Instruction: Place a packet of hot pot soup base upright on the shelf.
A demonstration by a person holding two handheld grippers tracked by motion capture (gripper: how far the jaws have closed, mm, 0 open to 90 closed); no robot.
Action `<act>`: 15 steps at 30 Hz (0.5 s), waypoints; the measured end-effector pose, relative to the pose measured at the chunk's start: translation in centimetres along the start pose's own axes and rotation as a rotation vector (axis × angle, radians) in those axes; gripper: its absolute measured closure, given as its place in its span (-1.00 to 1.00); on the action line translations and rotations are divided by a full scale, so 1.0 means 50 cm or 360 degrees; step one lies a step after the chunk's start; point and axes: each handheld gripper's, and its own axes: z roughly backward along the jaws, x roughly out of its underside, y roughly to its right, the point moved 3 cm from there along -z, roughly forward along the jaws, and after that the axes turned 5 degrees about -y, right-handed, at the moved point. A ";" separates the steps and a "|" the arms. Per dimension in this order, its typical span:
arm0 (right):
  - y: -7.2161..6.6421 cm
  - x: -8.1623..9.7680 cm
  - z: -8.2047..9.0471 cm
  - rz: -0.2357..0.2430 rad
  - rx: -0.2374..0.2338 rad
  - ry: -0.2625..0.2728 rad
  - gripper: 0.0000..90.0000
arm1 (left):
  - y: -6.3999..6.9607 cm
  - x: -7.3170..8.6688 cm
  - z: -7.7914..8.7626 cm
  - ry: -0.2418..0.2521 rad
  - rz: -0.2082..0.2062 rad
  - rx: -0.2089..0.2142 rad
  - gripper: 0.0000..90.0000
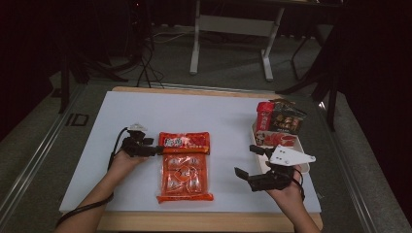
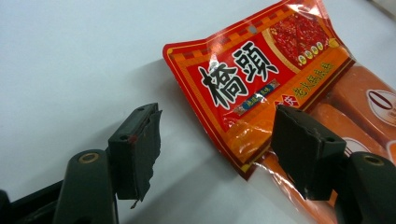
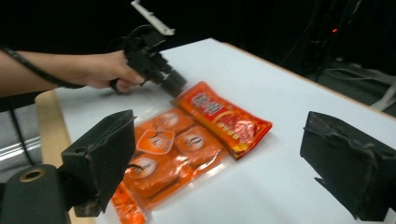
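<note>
Large orange-red plastic snack packet [image 1: 185, 166] lay flat on white table top [image 1: 145, 111], middle of near half, printed red header toward far edge. Left gripper [image 1: 154, 150] at packet's left far corner, jaws apart, header corner [image 2: 243, 154] between them, pads [image 2: 140, 149] not pressing on it. Right gripper [image 1: 248, 162] near right near corner, well apart from packet, jaws wide, nothing between. White tray [image 1: 303, 145] of red and dark snack packs [image 1: 279, 119] at right edge.
</note>
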 end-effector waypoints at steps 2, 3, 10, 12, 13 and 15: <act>-0.002 0.000 -0.001 0.0012 0.0001 -0.0015 -0.77 | -0.002 -0.003 -0.008 -0.0011 -0.0004 0.0003 -0.19; -0.003 0.000 -0.001 0.0011 -0.0014 -0.0020 -0.77 | -0.004 -0.004 -0.012 -0.0024 -0.0001 0.0011 -0.12; -0.005 -0.001 0.002 0.0001 -0.0028 -0.0026 -0.71 | 0.002 -0.012 -0.028 -0.0038 0.0006 0.0093 0.12; -0.005 0.000 0.002 -0.0001 -0.0026 -0.0029 -0.70 | 0.013 -0.013 -0.034 -0.0042 -0.0002 0.0124 0.18; -0.005 0.000 0.003 0.0002 -0.0021 -0.0027 -0.70 | 0.015 -0.013 -0.035 -0.0041 -0.0009 0.0113 0.18; -0.004 0.000 0.002 -0.0003 -0.0023 -0.0030 -0.70 | 0.018 -0.014 -0.037 -0.0039 -0.0019 0.0115 0.17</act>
